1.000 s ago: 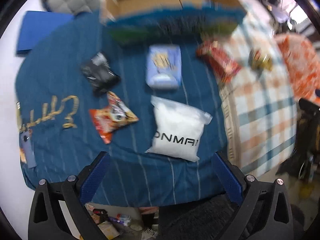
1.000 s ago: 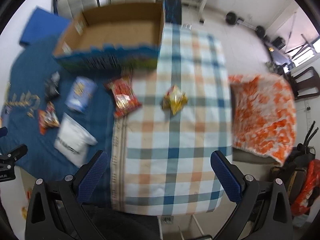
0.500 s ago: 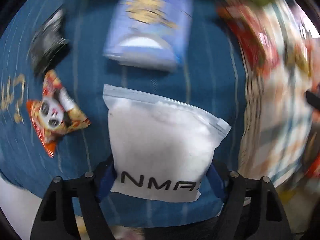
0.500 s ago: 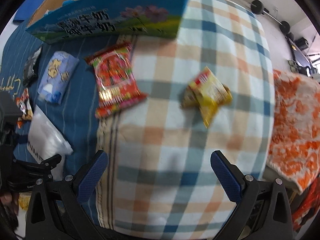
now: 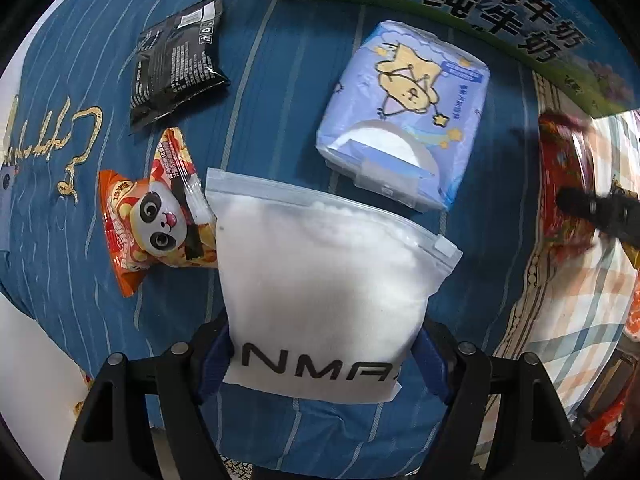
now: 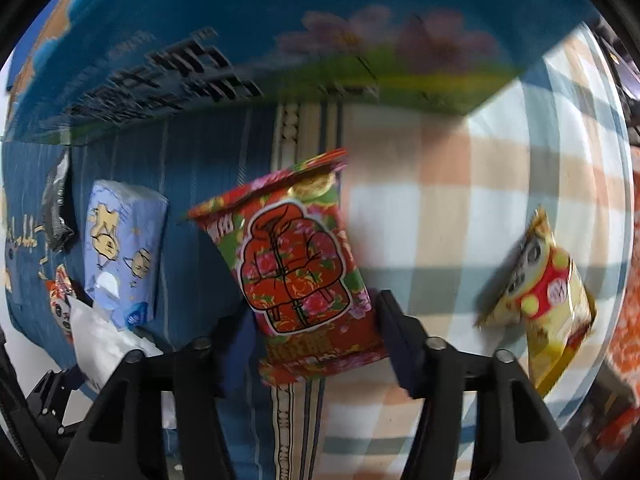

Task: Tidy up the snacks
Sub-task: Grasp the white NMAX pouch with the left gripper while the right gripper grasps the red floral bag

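Both grippers dropped from high hover: left gripper [image 5: 320, 364] straddled white zip bag [image 5: 328, 280] on blue cloth, right gripper [image 6: 316, 344] straddled red snack pack [image 6: 296, 268]; jaws spread, not yet pinching; grasps imminent, box [image 5: 500, 20] far

Landmark: milk carton box [image 5: 500, 28], wall blocking far side. Just before it, tissue pack [image 5: 404, 116] and black packet [image 5: 176, 60] with bare blue cloth [image 5: 280, 80] lane between. Checked cloth [image 6: 460, 208] before box's right end open up to yellow packet [image 6: 548, 304].
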`<state>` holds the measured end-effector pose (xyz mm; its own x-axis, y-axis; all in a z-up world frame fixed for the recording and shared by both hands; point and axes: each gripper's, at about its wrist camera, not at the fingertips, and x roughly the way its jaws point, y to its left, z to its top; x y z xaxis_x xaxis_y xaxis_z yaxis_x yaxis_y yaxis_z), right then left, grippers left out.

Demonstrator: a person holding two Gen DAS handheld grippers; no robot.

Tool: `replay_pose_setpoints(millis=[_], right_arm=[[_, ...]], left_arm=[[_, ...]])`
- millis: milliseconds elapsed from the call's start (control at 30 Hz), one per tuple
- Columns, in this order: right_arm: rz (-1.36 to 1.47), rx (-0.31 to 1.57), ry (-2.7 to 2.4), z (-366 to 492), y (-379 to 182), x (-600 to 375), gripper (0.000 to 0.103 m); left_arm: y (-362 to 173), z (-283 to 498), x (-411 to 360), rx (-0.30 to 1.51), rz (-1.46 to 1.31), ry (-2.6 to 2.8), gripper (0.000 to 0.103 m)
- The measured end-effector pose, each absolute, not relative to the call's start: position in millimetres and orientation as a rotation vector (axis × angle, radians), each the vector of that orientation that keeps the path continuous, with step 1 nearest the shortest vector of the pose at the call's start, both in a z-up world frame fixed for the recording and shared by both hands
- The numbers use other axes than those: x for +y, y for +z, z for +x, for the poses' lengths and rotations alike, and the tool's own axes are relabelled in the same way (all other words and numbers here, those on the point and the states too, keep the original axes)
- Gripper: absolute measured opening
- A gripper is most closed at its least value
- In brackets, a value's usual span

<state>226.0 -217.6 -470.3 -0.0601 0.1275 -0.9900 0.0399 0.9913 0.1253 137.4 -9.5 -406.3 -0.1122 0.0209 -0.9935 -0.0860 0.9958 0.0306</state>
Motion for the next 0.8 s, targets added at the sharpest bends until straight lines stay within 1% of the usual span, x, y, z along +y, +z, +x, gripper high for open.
replay_pose_setpoints(millis=[67,200,300,467,567,700,800], right_arm=[[0.138,1.638,0.056,214.0,-469.5,-222.2,0.051],[0.186,1.739,-0.027,168.2,-472.9,-239.4,0.05],[0.197,1.783,-0.055,129.0,-473.7,-243.2,0.051],[0.249,1.76,-0.063,112.7,-480.3,-244.2,0.054],[0.264,1.76,-0.073,105.6,-487.5,-240.7,0.054],[0.274,1.748,-0.106,101.4,-493.6,-239.7,0.048],[0.23,1.722,-0.137,94.1,-489.1,-228.4,0.047]], left_arm=[[-404.6,132.0,-18.2,1.683,-0.043,0.091,0.076],[-408.6,117.5,-40.6,1.681,-0.014,0.038,0.076],[-426.6,113.4,-59.1,1.69,0.055,0.002,0.077],[-438.9,117.0,-70.9,1.674,0.095,-0.01,0.077],[-440.1,118.1,-67.0,1.665,0.086,-0.033,0.076],[-412.1,107.6,-63.7,1.639,0.099,-0.044,0.073],[-391.9,109.0,-61.6,1.593,0.096,-0.068,0.072]])
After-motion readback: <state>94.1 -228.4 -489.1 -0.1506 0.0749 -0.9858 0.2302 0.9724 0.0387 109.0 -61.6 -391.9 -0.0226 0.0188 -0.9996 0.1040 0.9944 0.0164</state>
